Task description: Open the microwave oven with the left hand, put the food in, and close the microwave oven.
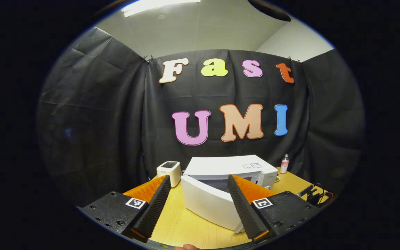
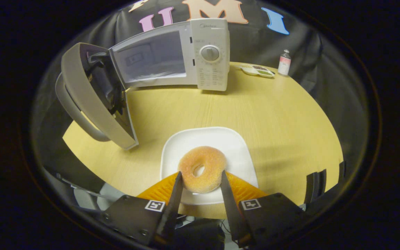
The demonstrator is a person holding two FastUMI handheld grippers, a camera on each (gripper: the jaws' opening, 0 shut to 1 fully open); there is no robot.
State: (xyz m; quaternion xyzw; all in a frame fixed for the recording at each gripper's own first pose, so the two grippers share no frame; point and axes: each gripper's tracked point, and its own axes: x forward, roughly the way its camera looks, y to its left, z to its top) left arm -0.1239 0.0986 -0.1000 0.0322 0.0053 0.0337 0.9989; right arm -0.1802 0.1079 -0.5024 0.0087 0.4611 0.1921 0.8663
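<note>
While microwave (image 2: 172,57) door gapes | right claw (image 2: 200,182) grips donut (image 2: 202,168) | left claw (image 1: 199,187) spread

- The left gripper (image 1: 199,182) sits at the bottom centre of the left gripper view, its two fingers (image 1: 156,205) spread wide apart and angled upward toward the middle of the frame, with nothing clamped between them.
- The right gripper (image 2: 200,178) sits at the bottom centre of the right gripper view, tilted downward, its two fingers (image 2: 173,203) drawn in close.
- Its fingertips lie against the left and right sides of a doughnut (image 2: 202,167) in the lower middle of the frame; whether they press on it firmly is hard to tell.
- A small bit of a fingertip (image 1: 186,247) peeks in at the very bottom edge of the left gripper view.
</note>
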